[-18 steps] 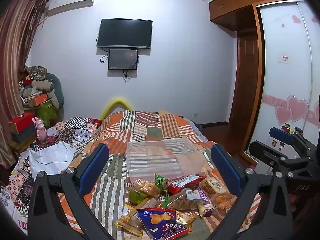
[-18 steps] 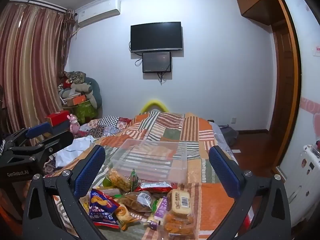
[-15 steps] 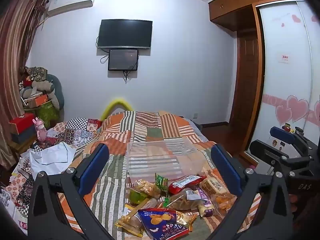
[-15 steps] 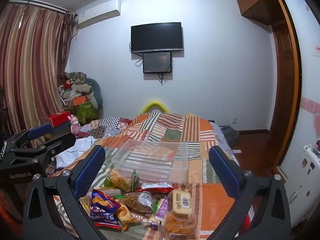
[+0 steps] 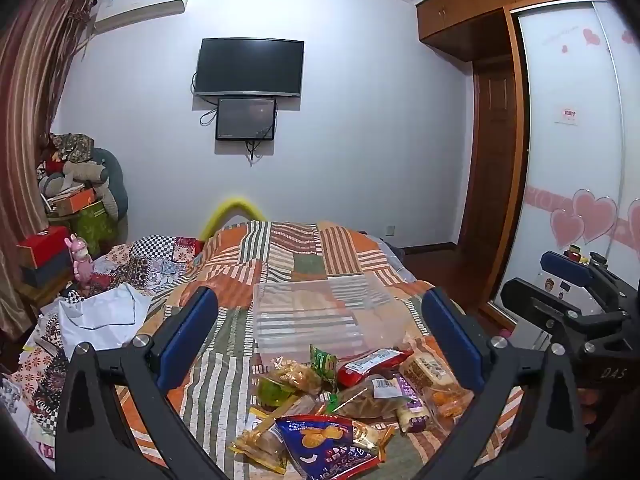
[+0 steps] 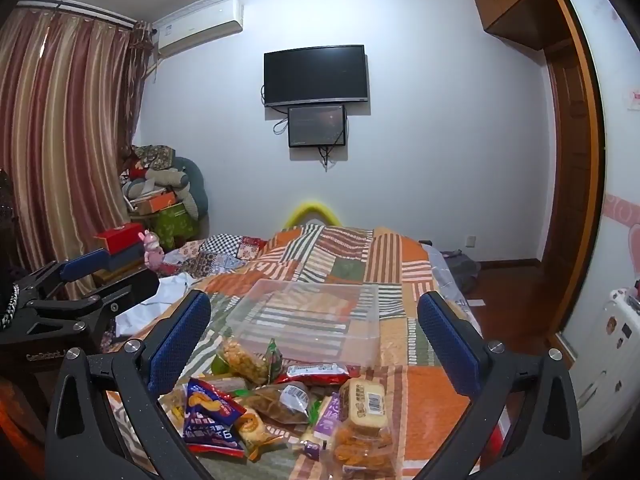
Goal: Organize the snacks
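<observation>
Over at the left wall a striped curtain (image 6: 60, 152) hangs beside a heap of stuffed toys and boxes (image 6: 160, 192), with a red box (image 6: 120, 237) and a small pink bunny figure (image 6: 151, 250) nearer the bed. The left gripper (image 5: 320, 332) hovers above the patchwork quilt (image 5: 296, 252), its blue-padded fingers (image 5: 188, 332) spread wide with nothing between them. Below and just ahead of it the snacks lie in a loose pile on the quilt: a gold-wrapped packet (image 5: 260, 446) at the left edge, then a blue chip bag (image 5: 328, 446), a green jelly cup (image 5: 274, 392), a clear bag of fried snacks (image 5: 296, 374), a small green sachet (image 5: 324, 362), a red-wrapped bar (image 5: 372, 360), a brown packet with a barcode label (image 5: 372, 396), a purple wrapper (image 5: 408, 400) and a wrapped cake slice (image 5: 428, 370) at the right. Just behind the pile, touching its far edge, sits a clear plastic bin (image 5: 312, 316), empty as far as I can see.

The right gripper (image 6: 314, 336) is held alongside, to the right, and its fingers (image 6: 448, 344) are also parted wide and holding nothing. From its side the same blue chip bag (image 6: 210, 416) lies left of the pile and the cake slice (image 6: 366, 398) on the right, resting on a bag of golden biscuits (image 6: 360, 446). On the far wall a dark television (image 6: 316, 74) hangs over a smaller screen (image 6: 317, 126). A wooden door (image 6: 568, 184) stands at the right.
</observation>
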